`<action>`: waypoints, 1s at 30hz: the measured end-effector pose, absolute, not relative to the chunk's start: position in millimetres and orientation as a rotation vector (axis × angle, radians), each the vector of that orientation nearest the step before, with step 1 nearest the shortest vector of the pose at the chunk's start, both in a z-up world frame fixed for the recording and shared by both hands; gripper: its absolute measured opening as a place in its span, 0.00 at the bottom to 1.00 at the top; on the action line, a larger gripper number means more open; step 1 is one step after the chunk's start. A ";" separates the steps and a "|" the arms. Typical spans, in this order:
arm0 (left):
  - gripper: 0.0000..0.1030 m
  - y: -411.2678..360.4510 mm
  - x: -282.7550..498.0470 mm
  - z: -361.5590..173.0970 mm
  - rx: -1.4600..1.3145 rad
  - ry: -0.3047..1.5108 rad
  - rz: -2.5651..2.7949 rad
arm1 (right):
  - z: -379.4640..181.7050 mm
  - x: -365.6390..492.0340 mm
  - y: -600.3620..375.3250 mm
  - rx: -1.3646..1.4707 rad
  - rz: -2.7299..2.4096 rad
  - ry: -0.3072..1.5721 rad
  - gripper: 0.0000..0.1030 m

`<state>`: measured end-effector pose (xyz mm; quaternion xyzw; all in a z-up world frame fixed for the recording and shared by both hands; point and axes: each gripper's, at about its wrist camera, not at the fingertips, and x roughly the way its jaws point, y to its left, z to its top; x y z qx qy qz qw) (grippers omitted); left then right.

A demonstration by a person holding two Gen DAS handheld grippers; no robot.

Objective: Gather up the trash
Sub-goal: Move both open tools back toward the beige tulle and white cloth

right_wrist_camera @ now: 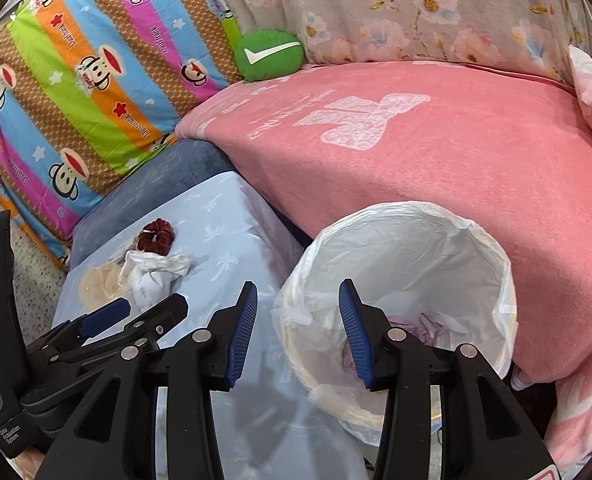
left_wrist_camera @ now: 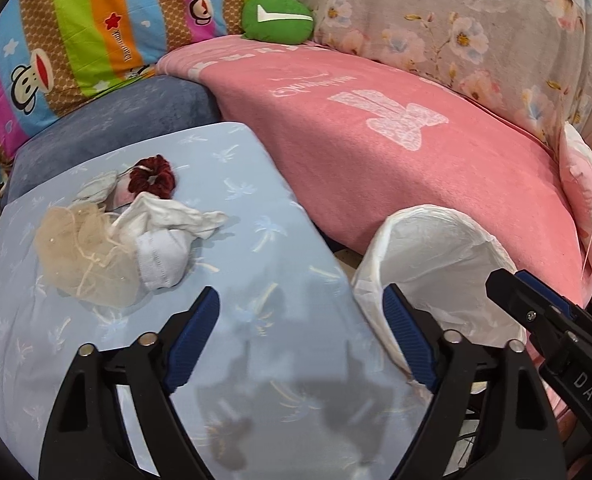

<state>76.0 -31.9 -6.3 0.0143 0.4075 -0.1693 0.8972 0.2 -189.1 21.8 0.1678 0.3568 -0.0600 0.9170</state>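
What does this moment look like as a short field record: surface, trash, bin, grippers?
surface: light blue cloth
trash: pile of white rags, beige netting, dark red scrunchie
bin: white-lined bin right of the cloth, some scraps inside
left gripper: open, empty, over the cloth
right gripper: open, empty, near the bin rim
backdrop: pink blanket

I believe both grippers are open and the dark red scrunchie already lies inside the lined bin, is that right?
Not quite: the dark red scrunchie lies on the light blue cloth beside the white rags, as the left wrist view shows. The lined bin does not hold it. Both grippers are open.
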 end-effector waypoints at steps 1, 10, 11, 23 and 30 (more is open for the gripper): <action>0.85 -27.5 76.5 -6.1 0.022 0.842 -0.342 | 21.7 1.9 -185.2 0.341 -0.117 0.736 0.42; 0.87 27.3 88.9 -13.1 -0.058 0.861 -0.242 | 20.1 16.4 -146.4 0.296 -0.067 0.753 0.49; 0.87 33.1 89.9 -13.9 -0.065 0.863 -0.230 | 19.7 17.6 -142.4 0.291 -0.062 0.754 0.51; 0.88 118.8 111.0 -22.7 -0.158 0.878 -0.090 | 13.0 51.7 -85.0 0.226 0.019 0.786 0.52; 0.89 152.6 131.9 -28.8 -0.196 0.887 -0.042 | 8.7 86.2 -48.7 0.196 0.080 0.799 0.58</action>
